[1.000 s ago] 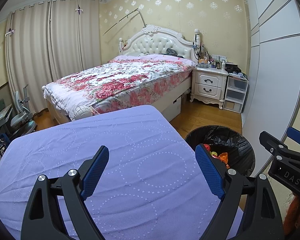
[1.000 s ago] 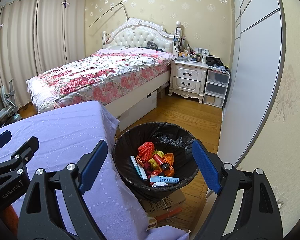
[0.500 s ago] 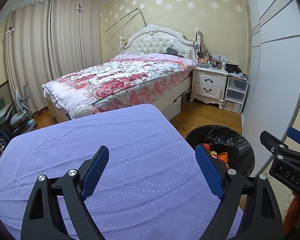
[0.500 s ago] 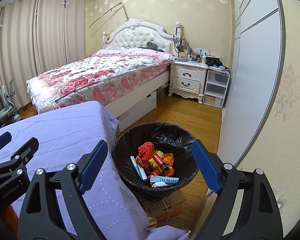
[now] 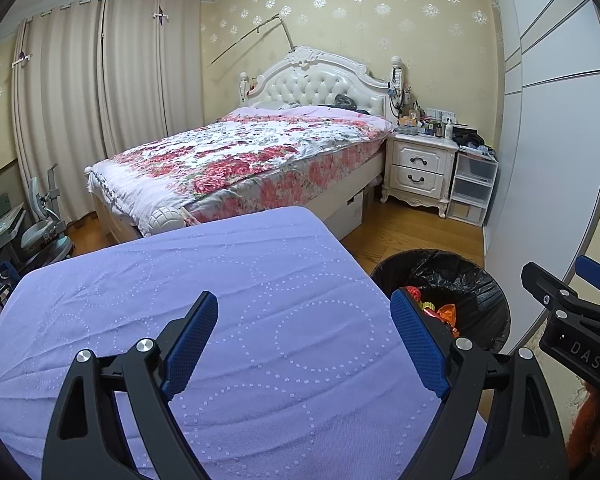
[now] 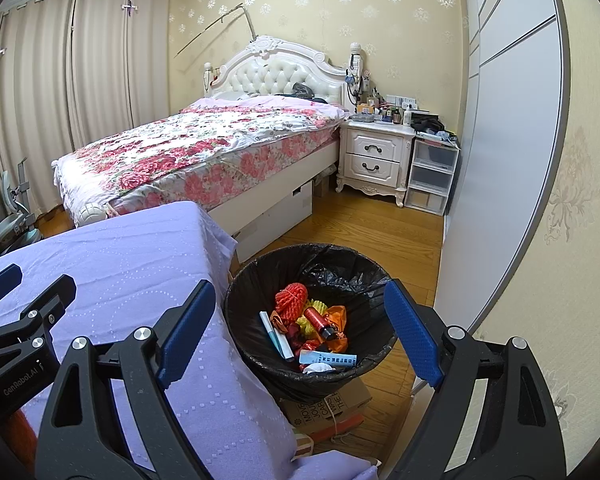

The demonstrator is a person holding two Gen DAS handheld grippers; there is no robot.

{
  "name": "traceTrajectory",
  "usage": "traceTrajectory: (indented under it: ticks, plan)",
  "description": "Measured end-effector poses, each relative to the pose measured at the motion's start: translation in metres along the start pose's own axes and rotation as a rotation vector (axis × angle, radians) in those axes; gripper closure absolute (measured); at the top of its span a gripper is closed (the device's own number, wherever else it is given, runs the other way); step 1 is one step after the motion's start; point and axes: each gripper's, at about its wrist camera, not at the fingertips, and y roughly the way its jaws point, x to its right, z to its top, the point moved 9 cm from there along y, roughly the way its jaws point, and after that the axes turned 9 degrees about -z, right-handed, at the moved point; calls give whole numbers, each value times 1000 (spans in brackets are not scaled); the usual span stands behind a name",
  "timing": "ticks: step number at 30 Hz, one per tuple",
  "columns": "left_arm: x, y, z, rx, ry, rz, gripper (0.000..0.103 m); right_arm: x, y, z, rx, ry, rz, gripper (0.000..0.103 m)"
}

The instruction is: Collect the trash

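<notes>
A black-lined trash bin [image 6: 240,320] stands on the wood floor right of the table; it also shows in the left wrist view [image 5: 480,280]. In it lie trash pieces [image 6: 312,328]: a red net, a red bottle, orange wrappers, a pen, a blue-white tube. My right gripper [image 6: 300,330] is open and empty above the bin. My left gripper [image 5: 304,344] is open and empty over the bare purple tablecloth [image 5: 240,280]. No loose trash shows on the cloth.
A bed with a floral cover [image 5: 236,152] stands behind the table. A white nightstand [image 5: 420,168] and plastic drawers [image 5: 470,188] stand at the back right. A wardrobe door [image 6: 500,160] is right of the bin. A cardboard box [image 6: 328,408] lies under the bin.
</notes>
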Motion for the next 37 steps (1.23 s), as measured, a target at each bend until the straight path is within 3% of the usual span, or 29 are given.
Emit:
traceTrajectory:
  ticks: [29, 37]
  plan:
    - [0, 1, -2, 0, 22, 14, 18, -1, 0, -1, -3, -2, 3, 19]
    - [-30, 11, -16, -61, -26, 31, 18, -21, 8, -7, -24, -30, 36, 19]
